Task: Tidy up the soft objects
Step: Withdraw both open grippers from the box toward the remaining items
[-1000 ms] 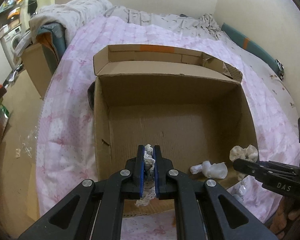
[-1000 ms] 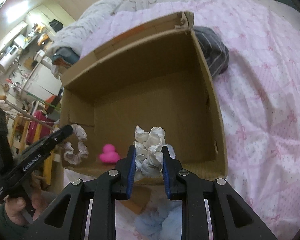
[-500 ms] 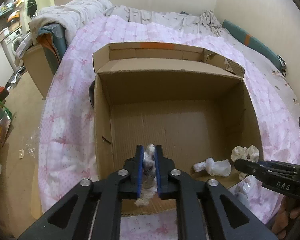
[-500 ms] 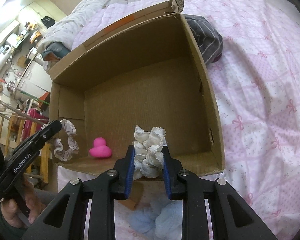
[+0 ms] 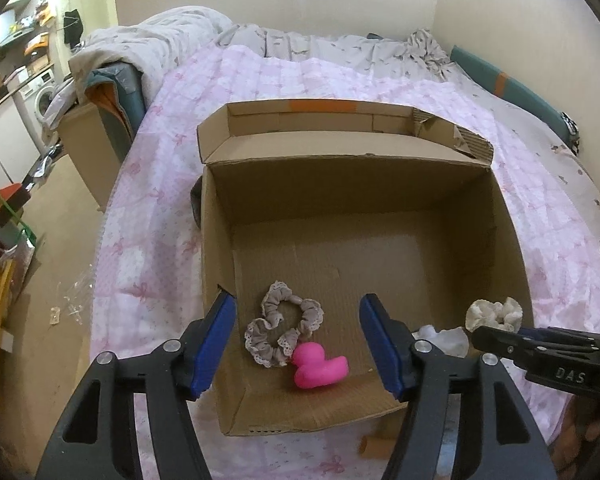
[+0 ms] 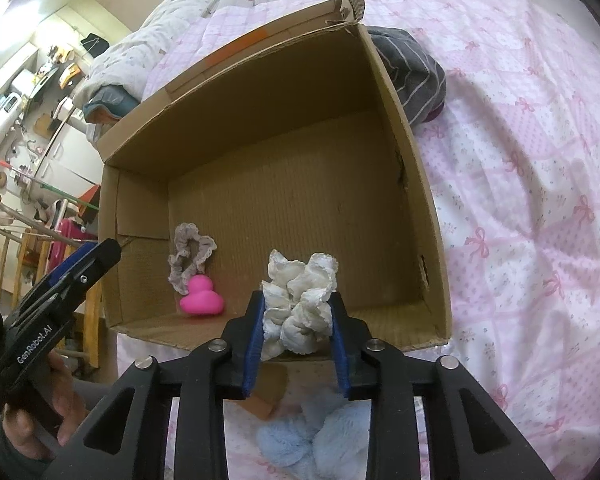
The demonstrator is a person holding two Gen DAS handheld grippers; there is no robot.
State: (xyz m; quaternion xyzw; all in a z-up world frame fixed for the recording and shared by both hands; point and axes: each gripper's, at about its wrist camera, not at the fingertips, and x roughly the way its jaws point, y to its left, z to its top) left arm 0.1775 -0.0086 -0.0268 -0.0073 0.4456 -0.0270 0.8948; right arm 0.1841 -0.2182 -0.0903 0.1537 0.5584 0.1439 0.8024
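The left gripper (image 5: 298, 344) had just been opening, and its jaws stood wide with nothing between them. The grey scrunchie (image 5: 283, 328) it had been pinching a second before lay dropped on the floor of the box (image 5: 352, 152), in the near-left corner, touching the pink duck (image 5: 319, 367) at about its four o'clock. That one was delivered, I judged.

The right gripper (image 6: 296, 322) had also just been opening, only a little, and the white scrunchie (image 6: 298, 302) was bunched between its blue pads, both of which seemed to press on it. It hung over the near edge of the box, at about three o'clock from the duck in the right wrist view, and was not yet let go. With the jaws easing apart it looked about to fall inside.

Below the right gripper, outside the box on the pink quilt (image 6: 540, 160), a fluffy blue thing (image 6: 300, 436) waited, probably next. A striped grey cloth (image 6: 414, 72) lay against the box's far right wall.
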